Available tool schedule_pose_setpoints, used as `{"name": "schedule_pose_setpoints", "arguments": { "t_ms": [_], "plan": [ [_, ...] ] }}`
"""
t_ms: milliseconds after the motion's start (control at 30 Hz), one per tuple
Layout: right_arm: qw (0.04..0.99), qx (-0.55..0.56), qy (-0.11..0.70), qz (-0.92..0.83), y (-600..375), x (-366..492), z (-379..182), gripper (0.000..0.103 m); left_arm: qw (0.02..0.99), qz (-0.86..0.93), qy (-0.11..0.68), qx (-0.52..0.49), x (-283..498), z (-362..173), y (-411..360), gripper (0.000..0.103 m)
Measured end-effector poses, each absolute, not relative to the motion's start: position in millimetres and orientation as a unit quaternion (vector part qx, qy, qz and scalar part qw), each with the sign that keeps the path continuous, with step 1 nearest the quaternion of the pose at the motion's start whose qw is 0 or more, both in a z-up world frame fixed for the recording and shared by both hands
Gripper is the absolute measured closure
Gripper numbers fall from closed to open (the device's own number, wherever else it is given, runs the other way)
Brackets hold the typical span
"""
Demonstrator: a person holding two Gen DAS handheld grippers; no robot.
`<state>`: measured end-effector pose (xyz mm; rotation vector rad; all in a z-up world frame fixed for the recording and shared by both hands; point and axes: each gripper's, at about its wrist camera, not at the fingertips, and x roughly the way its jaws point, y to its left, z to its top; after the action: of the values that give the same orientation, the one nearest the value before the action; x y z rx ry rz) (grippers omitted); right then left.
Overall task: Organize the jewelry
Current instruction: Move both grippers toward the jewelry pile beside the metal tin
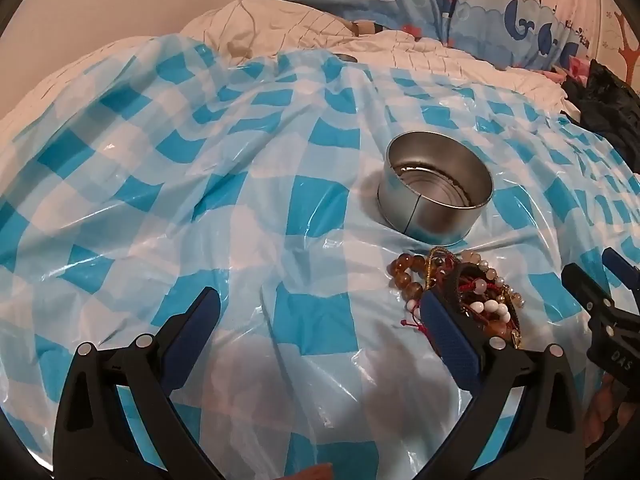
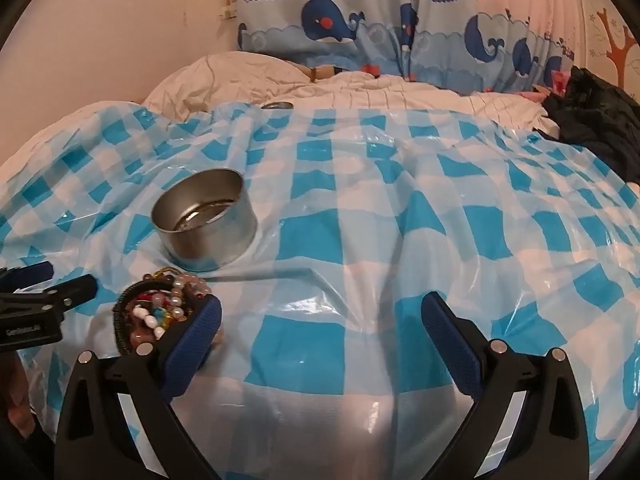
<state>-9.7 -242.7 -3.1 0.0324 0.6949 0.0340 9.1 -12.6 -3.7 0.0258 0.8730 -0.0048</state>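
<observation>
A tangled pile of jewelry (image 1: pixel 460 296) is seen on the checked plastic sheet (image 1: pixel 240 184), made up of amber beads, white and pink beads, red cord and a gold chain, with a dark ring-shaped band around part of it. In the left wrist view the pile lies just beyond and to the outside of the right-hand finger of the left gripper (image 1: pixel 320 316), partly hidden by that finger; whether the finger touches the beads cannot be told. In the right wrist view the same pile (image 2: pixel 160 308) is found against the outer side of the left-hand finger of the right gripper (image 2: pixel 324 320). Both grippers are held wide open, with nothing between their blue pads and only the sheet showing in the gaps. Just past the pile, a round metal tin (image 1: pixel 436 184) is set open side up on the sheet, ahead and to the right of the left gripper and ahead and to the left of the right gripper (image 2: pixel 206 220). The tip of each gripper is caught at the edge of the other's view. Farther ahead, a white quilt (image 1: pixel 304 28) is bunched beyond the sheet, and a curtain printed with whales (image 2: pixel 360 36) hangs behind it. A dark piece of clothing (image 2: pixel 596 120) lies far off to the right.
</observation>
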Motion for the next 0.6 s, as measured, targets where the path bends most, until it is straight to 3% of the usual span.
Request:
{"name": "schedule_pose_setpoints", "arguments": {
  "t_ms": [600],
  "plan": [
    [0.936,-0.029,0.344,0.063,-219.9,-21.7,-5.4,0.007,0.902,-0.055,0.427,-0.011,4.4,-6.3,-14.4,0.007]
  ]
}}
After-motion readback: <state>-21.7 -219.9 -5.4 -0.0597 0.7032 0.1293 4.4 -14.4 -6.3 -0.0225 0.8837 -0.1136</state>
